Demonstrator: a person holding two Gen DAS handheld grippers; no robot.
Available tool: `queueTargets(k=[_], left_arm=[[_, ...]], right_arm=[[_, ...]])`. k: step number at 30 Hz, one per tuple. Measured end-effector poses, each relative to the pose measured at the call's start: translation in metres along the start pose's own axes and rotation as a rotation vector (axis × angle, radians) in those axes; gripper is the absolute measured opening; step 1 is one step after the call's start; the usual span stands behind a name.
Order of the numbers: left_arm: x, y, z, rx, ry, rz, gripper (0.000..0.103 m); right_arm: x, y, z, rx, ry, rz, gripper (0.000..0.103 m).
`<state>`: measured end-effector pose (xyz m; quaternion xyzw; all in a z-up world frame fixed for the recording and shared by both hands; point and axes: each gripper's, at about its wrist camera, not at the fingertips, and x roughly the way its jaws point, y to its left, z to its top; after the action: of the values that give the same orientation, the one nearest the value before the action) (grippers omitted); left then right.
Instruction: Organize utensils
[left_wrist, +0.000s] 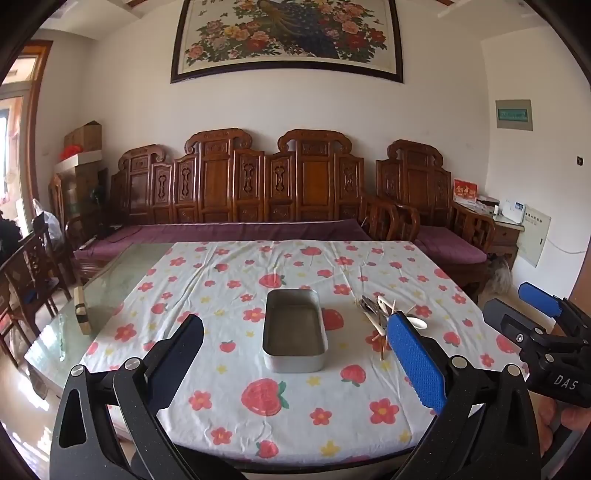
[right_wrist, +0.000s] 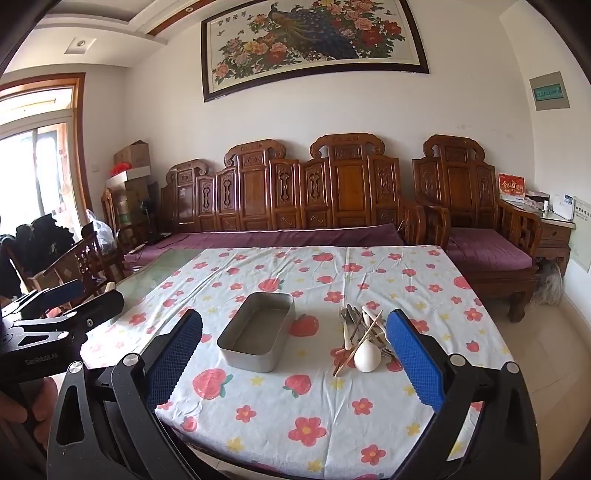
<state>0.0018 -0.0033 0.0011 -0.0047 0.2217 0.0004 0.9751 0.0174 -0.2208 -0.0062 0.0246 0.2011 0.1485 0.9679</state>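
Observation:
An empty rectangular metal tin (left_wrist: 293, 363) (right_wrist: 247, 360) stands at the middle of the flowered tablecloth (left_wrist: 295, 413) (right_wrist: 295, 398). To its right lies a pile of utensils (left_wrist: 378, 314) (right_wrist: 360, 332): a white spoon (right_wrist: 366, 356), wooden chopsticks (right_wrist: 352, 349) and metal cutlery (right_wrist: 350, 318). My left gripper (left_wrist: 295, 319) (right_wrist: 99, 290) hovers open in front of the tin, holding nothing. My right gripper (right_wrist: 294, 317) (left_wrist: 506, 297) is open too and empty. It hangs over the table's near edge, with its right finger (right_wrist: 413, 358) beside the pile.
The left part of the glass tabletop (left_wrist: 110, 280) is uncovered, with a small brush-like block (left_wrist: 81, 310) on it. A carved wooden sofa (left_wrist: 236, 192) stands behind the table and wooden chairs (left_wrist: 33, 273) to its left. A hand (left_wrist: 565, 417) (right_wrist: 33, 402) grips each tool.

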Motion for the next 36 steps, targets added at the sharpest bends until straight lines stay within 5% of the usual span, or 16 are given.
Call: queueTargets(k=[36], left_arm=[[-0.013,-0.003,0.023,0.007,-0.012,-0.004,0.097]], right_arm=[[-0.003,0.003,0.003,0.002,-0.009,0.001,0.1]])
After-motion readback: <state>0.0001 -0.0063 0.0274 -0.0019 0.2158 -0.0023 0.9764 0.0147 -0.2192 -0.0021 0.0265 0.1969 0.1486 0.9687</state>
